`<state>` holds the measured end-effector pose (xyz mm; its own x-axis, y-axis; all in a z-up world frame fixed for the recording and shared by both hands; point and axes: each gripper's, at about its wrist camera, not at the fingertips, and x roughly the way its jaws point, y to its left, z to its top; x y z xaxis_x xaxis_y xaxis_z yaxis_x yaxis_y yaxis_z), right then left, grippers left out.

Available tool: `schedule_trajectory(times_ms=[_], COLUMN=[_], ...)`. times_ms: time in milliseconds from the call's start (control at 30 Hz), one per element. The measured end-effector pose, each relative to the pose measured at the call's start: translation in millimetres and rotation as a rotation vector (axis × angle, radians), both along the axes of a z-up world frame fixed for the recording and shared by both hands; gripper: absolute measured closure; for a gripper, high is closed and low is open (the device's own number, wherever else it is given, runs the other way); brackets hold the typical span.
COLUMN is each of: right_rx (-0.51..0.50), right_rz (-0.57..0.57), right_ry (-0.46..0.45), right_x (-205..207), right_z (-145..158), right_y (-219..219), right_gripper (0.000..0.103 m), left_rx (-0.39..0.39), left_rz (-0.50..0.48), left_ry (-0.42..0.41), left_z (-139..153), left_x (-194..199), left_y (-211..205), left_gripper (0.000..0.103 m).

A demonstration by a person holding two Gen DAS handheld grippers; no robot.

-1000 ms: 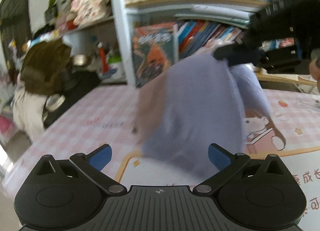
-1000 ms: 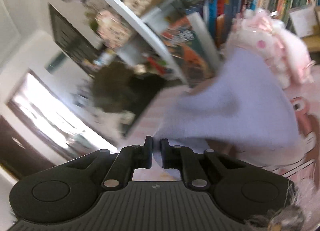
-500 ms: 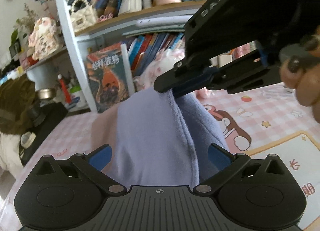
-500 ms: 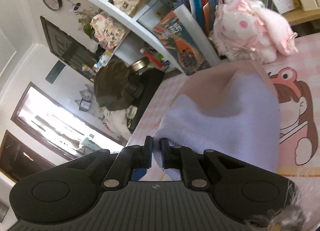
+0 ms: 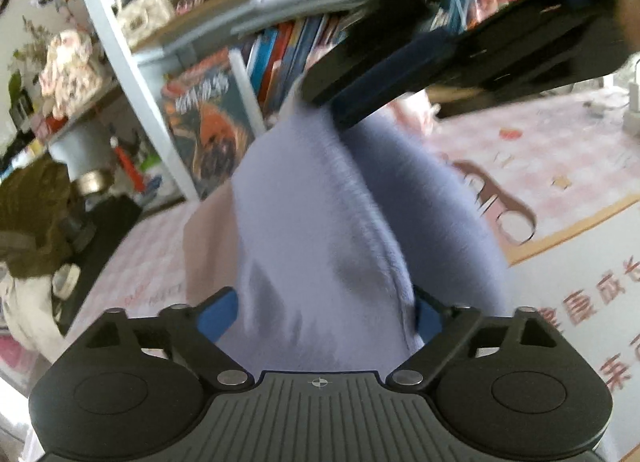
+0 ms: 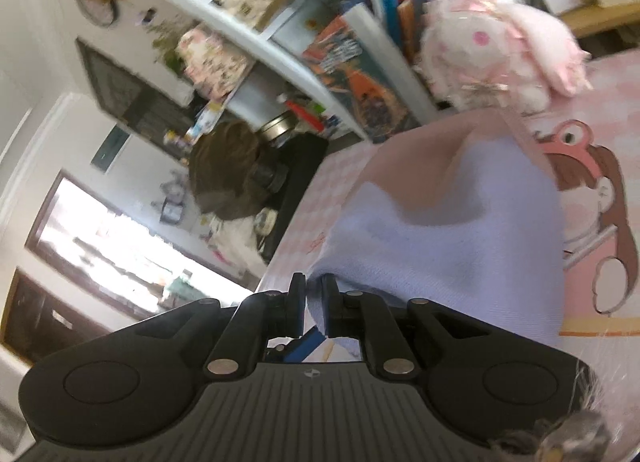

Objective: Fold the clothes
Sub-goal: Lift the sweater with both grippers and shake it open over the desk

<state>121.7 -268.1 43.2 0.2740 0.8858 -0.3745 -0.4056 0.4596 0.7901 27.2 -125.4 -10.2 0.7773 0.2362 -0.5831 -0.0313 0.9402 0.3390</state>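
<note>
A lavender garment [image 5: 320, 222] with a pale pink part hangs lifted above the pink checked table. My right gripper [image 6: 314, 294] is shut on an edge of the garment [image 6: 440, 238]; it shows in the left wrist view [image 5: 340, 110] high up, pinching the cloth's top. My left gripper [image 5: 326, 310] is open, its blue-padded fingers on either side of the hanging cloth, with the fabric lying between them.
A bookshelf [image 5: 240, 34] with books stands behind the table. A pink plush toy [image 6: 504, 46] sits at the back. A cartoon-print mat [image 6: 592, 222] covers the table. A brown and black pile [image 5: 36, 222] lies at the left edge.
My left gripper has moved in closer, so the hanging cloth now lies between its open fingers. My right gripper stays shut on the garment and has shifted nearer and higher.
</note>
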Motion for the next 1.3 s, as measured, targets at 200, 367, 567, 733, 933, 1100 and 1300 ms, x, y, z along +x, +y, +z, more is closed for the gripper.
schedule_trajectory(times_ms=[200,367,567,733,933,1100,1300], right_rx=[0.039,0.129,0.238,0.280,0.222,0.260,0.341], right_rz=[-0.054,-0.176,-0.322,-0.446,-0.523,-0.560,-0.569], right_ry=[0.137,0.388,0.689,0.829,0.730,0.449,-0.010], right_x=[-7,-13,-20,-22,-19,-7,11], right_z=[-24,-71,-127,-155,-149,-82,35], right_y=[-24,-25,-27,-28,-43,-74,-120], right_gripper=[0.043,0.032,0.029,0.045,0.090,0.092,0.093], left_rx=[-0.065,-0.049,-0.012,0.039,0.028,0.012,-0.173], left_rz=[0.098,0.098,0.094,0.097,-0.015,-0.140,-0.401], left_ry=[0.026,-0.024,-0.050,-0.083,-0.109,-0.158,-0.416], left_z=[8,22,33,42,56,74,161], left_x=[10,-3,-19,-30,-39,-48,-62], left_y=[38,51,53,53,39,23,-3], left_gripper=[0.094,0.097,0.097,0.098,0.098,0.099,0.099])
